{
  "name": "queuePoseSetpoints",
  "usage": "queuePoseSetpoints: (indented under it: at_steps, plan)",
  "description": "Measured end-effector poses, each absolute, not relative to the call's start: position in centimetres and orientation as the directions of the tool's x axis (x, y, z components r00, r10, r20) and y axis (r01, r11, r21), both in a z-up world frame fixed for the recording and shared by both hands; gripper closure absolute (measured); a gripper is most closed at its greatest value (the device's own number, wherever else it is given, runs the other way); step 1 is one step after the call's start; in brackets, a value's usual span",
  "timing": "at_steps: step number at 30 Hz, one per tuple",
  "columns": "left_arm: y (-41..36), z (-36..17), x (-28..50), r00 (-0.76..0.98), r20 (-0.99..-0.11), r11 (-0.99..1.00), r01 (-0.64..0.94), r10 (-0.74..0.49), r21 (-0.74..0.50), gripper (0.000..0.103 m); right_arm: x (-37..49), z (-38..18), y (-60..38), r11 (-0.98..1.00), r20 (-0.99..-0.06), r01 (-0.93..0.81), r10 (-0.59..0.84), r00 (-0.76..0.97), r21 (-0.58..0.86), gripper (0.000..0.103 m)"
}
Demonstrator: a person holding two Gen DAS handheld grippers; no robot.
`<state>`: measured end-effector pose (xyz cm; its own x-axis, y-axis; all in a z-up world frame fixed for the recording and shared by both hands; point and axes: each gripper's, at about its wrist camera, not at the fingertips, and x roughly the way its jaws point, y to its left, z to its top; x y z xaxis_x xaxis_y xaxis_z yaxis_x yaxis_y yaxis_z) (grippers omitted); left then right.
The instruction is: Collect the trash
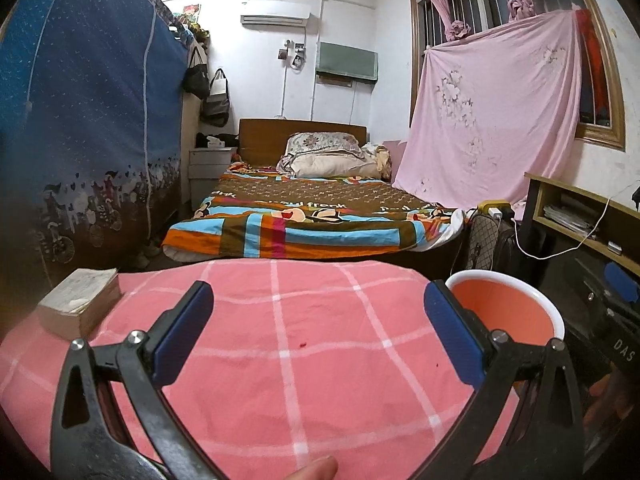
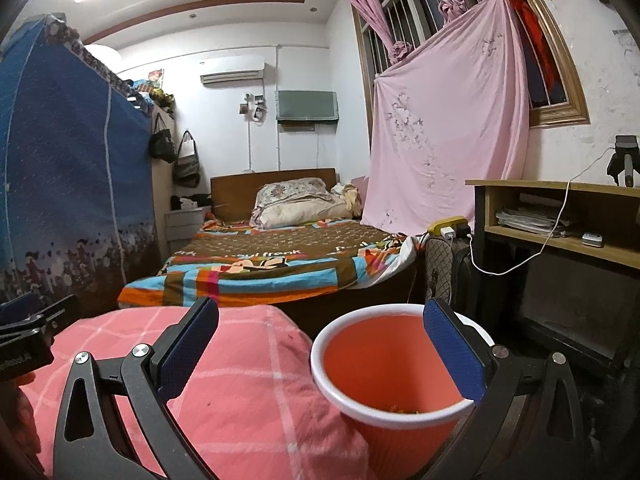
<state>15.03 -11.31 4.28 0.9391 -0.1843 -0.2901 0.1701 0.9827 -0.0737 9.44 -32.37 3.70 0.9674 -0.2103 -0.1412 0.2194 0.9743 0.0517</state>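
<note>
Left wrist view: left hand-held gripper (image 1: pixel 318 330) spread, empty, above the pink checked desk (image 1: pixel 280 380). Right hand-held gripper (image 2: pixel 320 350) likewise spread over the bin (image 2: pixel 384 380) beside the desk. No loose trash visible; scan before reaching.

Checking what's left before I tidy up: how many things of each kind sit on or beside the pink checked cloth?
Books: 1, book on the cloth's left corner
Bins: 1, orange bin beside its right edge
Total: 2

the bedspread (image 1: pixel 304 208) carries "paul frank" upside down; white letters "das" stand on a black device (image 1: pixel 618 344).
</note>
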Motion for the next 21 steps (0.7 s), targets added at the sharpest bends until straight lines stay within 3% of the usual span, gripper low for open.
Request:
queuePoseSetpoints:
  at_steps: [21]
  plan:
    - [-6.0, 2.6, 9.9, 0.949, -0.293, 0.993, 0.113, -0.12, -0.042, 0.016, 4.7, 3.1, -27.7, 0.984, -0.111, 0.175, -0.17, 0.979, 0.036, 0.0]
